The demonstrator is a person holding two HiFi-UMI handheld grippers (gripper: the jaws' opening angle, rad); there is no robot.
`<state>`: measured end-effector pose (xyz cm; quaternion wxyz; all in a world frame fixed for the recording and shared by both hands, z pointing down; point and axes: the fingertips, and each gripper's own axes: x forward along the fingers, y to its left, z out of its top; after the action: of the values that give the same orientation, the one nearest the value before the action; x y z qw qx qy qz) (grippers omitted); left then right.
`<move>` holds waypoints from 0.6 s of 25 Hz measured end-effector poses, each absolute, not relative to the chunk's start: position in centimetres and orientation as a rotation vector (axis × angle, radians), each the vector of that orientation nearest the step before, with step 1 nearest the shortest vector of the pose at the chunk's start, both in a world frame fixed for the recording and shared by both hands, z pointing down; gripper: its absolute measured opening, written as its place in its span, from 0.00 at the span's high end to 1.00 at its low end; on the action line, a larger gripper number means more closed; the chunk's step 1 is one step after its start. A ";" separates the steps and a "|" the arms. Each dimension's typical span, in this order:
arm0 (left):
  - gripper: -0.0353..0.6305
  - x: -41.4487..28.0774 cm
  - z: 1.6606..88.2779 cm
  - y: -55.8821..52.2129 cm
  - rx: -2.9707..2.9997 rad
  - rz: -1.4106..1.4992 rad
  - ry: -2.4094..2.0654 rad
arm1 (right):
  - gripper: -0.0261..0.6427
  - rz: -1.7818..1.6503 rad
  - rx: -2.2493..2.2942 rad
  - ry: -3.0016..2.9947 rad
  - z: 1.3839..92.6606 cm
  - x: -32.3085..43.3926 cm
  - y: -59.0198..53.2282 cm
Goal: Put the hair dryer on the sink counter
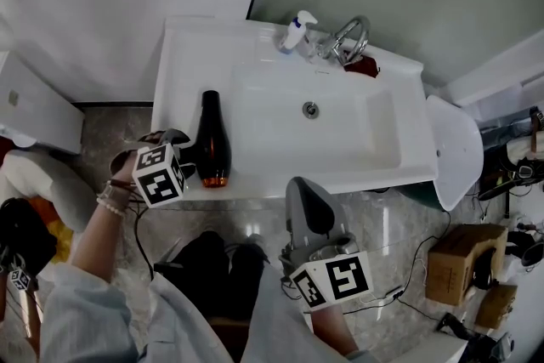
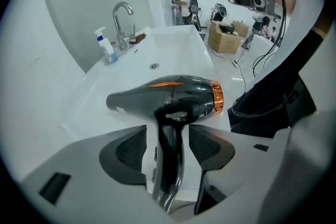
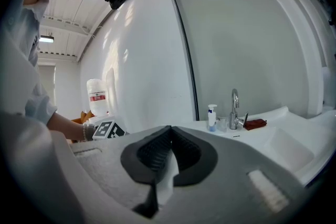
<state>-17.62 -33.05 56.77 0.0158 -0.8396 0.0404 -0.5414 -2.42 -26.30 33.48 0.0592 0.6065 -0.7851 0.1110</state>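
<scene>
Left gripper (image 2: 167, 147) open around the handle of the hair dryer (image 1: 212, 136); right gripper (image 3: 169, 134) closed and empty.

The left gripper's jaws stand wide apart on either side of the dryer's handle, with a gap at each pad, so neither presses on it. The hair dryer lies on the left strip of the sink counter (image 1: 183, 72), nozzle toward the wall, its copper end close to the front edge and its handle pointing left. A band of bare counter lies to its left, and the basin (image 1: 340, 132) begins just to its right. A soap bottle (image 1: 294, 33) and faucet (image 1: 350, 42) stand at the back rim. The right gripper's jaws are together on nothing, held in front of the counter's front edge and apart from it.
</scene>
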 end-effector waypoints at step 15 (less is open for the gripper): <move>0.62 -17.6 45.2 -34.1 -3.049 -1.060 0.403 | 0.97 0.286 1.859 -2.385 32.3 -3.6 -25.3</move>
<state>-17.60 -34.11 45.17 -0.0559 -0.9358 0.1238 -0.3252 -3.63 -25.32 32.27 0.0521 0.6111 -0.7842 0.0941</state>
